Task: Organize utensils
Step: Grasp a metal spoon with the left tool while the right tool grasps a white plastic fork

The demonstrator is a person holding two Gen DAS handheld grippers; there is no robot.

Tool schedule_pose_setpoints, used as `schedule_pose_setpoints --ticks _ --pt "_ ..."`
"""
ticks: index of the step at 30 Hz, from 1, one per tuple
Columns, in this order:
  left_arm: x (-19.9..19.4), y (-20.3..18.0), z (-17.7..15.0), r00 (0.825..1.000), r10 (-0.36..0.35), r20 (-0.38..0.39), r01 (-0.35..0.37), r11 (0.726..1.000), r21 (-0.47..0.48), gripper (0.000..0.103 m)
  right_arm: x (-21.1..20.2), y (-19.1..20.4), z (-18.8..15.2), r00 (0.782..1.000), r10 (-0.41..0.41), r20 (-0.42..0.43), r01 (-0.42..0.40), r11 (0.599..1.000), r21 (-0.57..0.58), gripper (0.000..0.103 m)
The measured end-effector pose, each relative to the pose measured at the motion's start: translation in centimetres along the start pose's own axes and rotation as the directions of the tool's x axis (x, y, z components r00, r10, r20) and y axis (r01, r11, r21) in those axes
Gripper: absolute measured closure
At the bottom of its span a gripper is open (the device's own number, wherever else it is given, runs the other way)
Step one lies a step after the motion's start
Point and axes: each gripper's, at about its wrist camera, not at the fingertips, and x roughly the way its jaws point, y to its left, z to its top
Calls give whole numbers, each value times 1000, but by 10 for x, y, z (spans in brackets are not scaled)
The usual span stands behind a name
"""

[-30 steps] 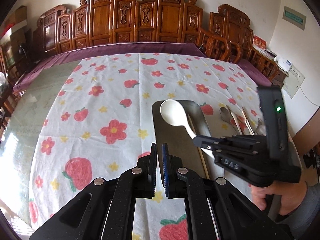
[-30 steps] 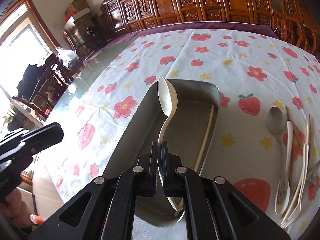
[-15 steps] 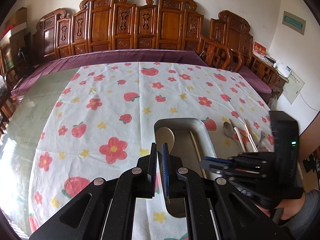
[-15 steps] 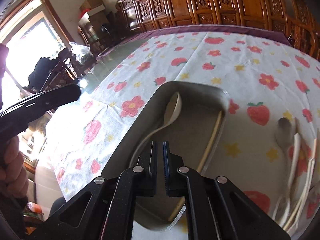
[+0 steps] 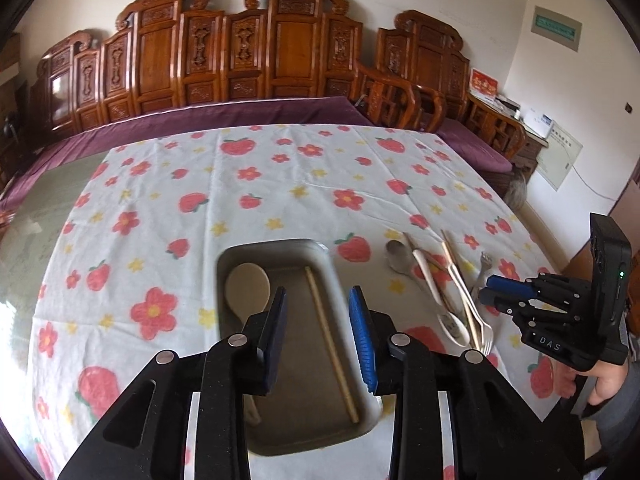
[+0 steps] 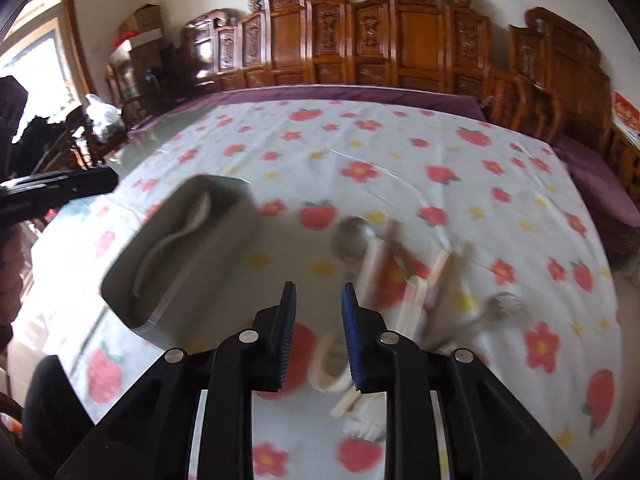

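A grey tray point(image 5: 276, 245) lies on the strawberry tablecloth. In it lie a white spoon point(image 5: 246, 286) and one wooden chopstick point(image 5: 330, 344). The tray point(image 6: 120, 280) and the spoon point(image 6: 176, 236) also show in the right wrist view. My left gripper point(image 5: 320, 334) is open and empty above the tray's near half. My right gripper point(image 6: 318, 332) is open and empty above a loose pile of utensils point(image 6: 408, 280). The same pile point(image 5: 444, 284), with a metal spoon, white spoons, chopsticks and a fork, lies right of the tray. The right gripper point(image 5: 504, 292) also shows at the right edge.
Carved wooden chairs point(image 5: 248, 52) line the far side of the table. A purple cloth point(image 5: 224, 114) covers the table's far edge. Bare glass tabletop point(image 5: 36, 208) lies to the left. A cabinet with papers point(image 5: 512, 120) stands at the right wall.
My right gripper let go of the white spoon, which now lies in the tray, opened, and moved right over the utensil pile. My left gripper opened and rose over the tray.
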Motion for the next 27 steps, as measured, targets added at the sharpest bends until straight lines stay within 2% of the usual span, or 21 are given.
schedule_pose_setpoints --ticks 4,9,16,21,23,25,27 --pt "20 -24 4 999 -34 -21 34 999 24 68 5 -24 -16 999 -19 -31 20 999 30 77" --pt "39 -49 2 997 -57 -54 60 997 55 67 14 -37 -31 997 -3 -74 8 998 69 78" --pt "56 -72 -3 993 -81 -92 87 994 71 67 30 -41 -47 990 69 -127 -50 988 143 77" --pt "60 -84 -7 990 -84 -111 93 992 83 67 37 -47 -52 981 149 -127 -119 968 223 77" --pt "62 -87 -8 990 -80 -118 91 992 86 67 40 -46 -53 979 153 -137 -118 966 232 77" --pt "63 -90 -9 989 -78 -122 89 992 86 67 42 -48 -54 978 165 -128 -129 960 248 81" --pt "65 -92 -9 989 -72 -127 83 993 87 67 41 -51 -55 972 197 -124 -156 946 283 92"
